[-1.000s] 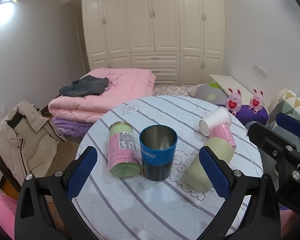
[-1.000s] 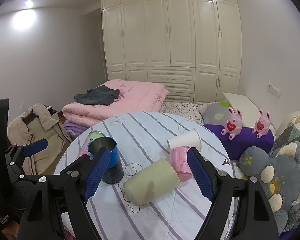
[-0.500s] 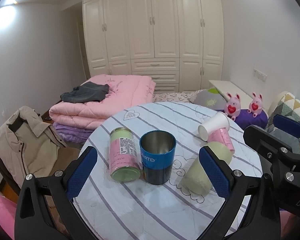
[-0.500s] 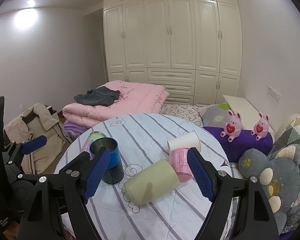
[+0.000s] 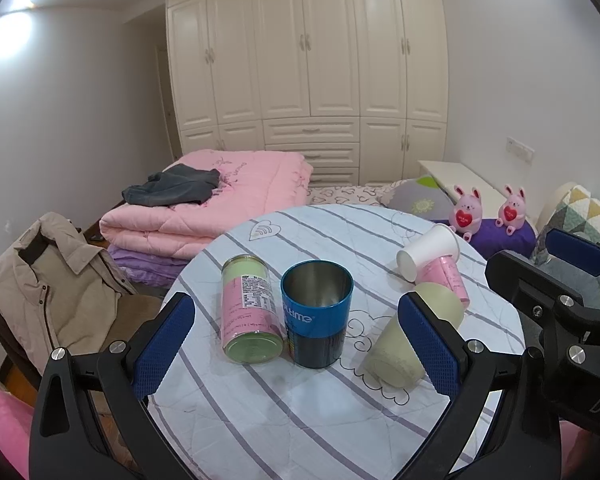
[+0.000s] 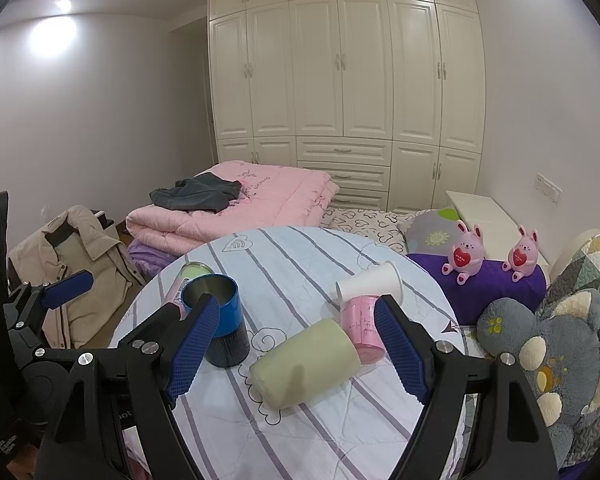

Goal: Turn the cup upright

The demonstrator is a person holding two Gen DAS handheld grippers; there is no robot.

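A pale green cup [image 6: 305,362] lies on its side on the round striped table [image 6: 300,272]; it also shows in the left wrist view [image 5: 396,354]. A blue metal cup [image 5: 317,312] stands upright, also seen in the right wrist view [image 6: 220,328]. A white paper cup [image 5: 428,250] and a pink cup [image 5: 446,278] lie on their sides further back. A pink and green can [image 5: 249,312] lies beside the blue cup. My left gripper [image 5: 300,350] is open and empty above the near table. My right gripper [image 6: 296,354] is open around the green cup's level, empty.
A chair with a beige jacket [image 5: 48,284] stands left of the table. A pink folded quilt [image 5: 220,204] lies behind. Pink plush toys [image 6: 466,252] and a grey plush [image 6: 552,344] sit at the right. A white wardrobe [image 6: 340,72] fills the back wall.
Both grippers have pulled back and risen a little; the table objects look slightly smaller and lower. Nothing on the table has moved.
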